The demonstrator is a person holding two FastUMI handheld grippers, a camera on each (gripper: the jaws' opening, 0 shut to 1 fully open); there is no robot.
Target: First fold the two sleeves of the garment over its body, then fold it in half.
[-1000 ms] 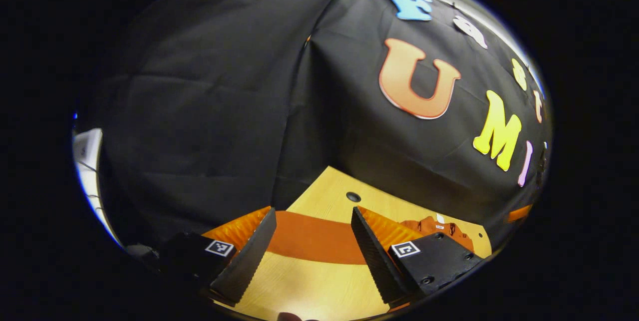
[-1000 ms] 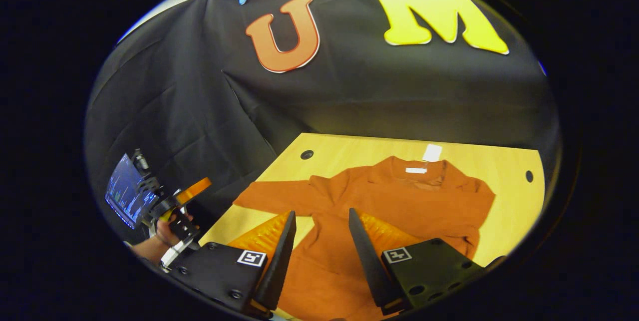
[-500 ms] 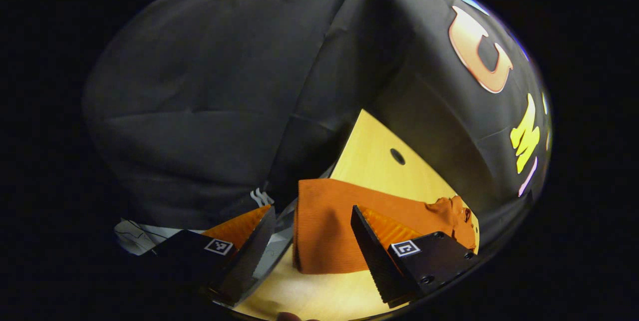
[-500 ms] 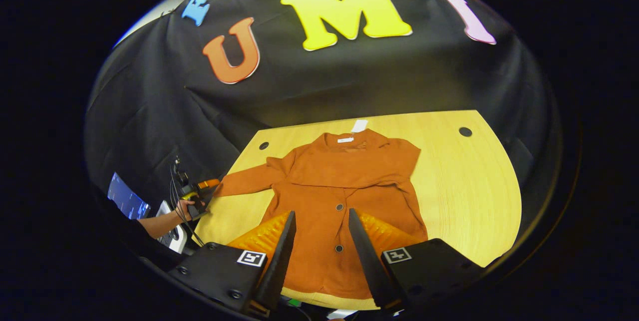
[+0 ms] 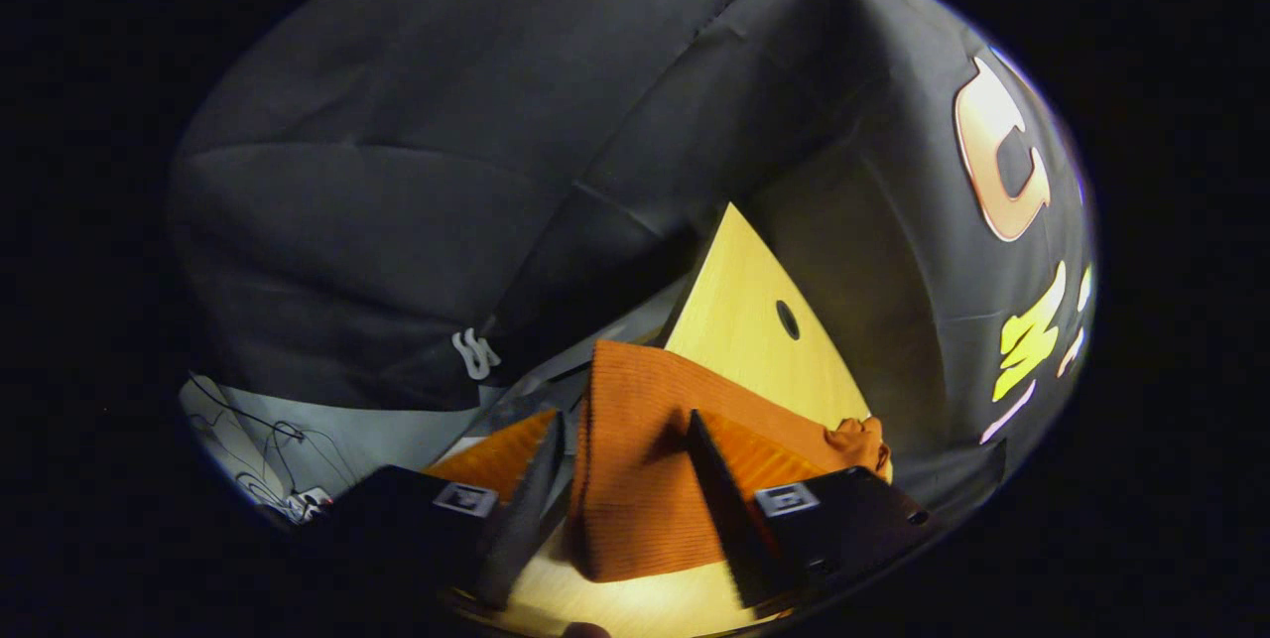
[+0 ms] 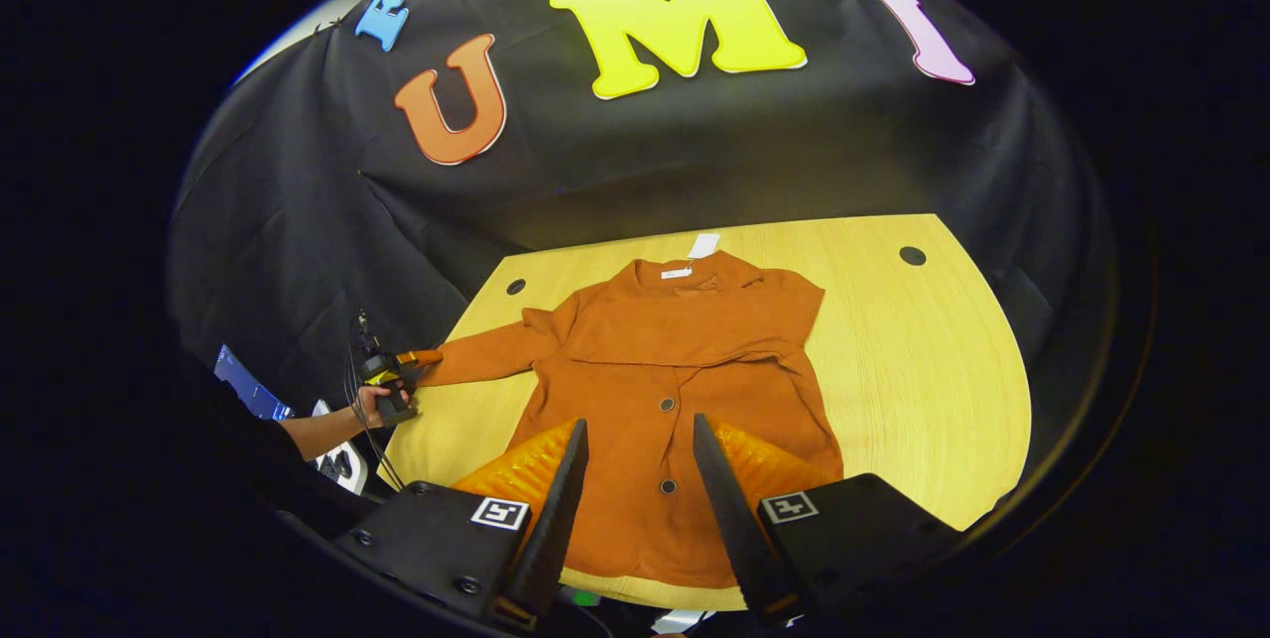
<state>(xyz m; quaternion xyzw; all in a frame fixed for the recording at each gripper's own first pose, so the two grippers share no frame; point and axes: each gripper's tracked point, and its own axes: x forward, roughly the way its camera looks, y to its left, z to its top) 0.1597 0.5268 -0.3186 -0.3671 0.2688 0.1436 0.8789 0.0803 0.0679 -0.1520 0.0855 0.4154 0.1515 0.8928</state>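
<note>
The wooden table [image 6: 923, 370] is carrying the orange garment [image 6: 685, 380] spread near its middle, one sleeve [image 5: 635, 459] reaching the left edge between the left gripper [image 5: 615, 509]'s released jaws, while the right gripper [image 6: 635, 509] is hovering, jaws parted, above the hem.

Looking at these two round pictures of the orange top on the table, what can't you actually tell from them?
- Whether the left claw touches the sleeve cuff: in the left gripper view the cuff lies between open fingers, contact unclear.
- The top's hem: the right claw covers part of it in the right gripper view.
- The white tag: too small to read.
- The right sleeve: folded over the body, its cuff can't be picked out.
</note>
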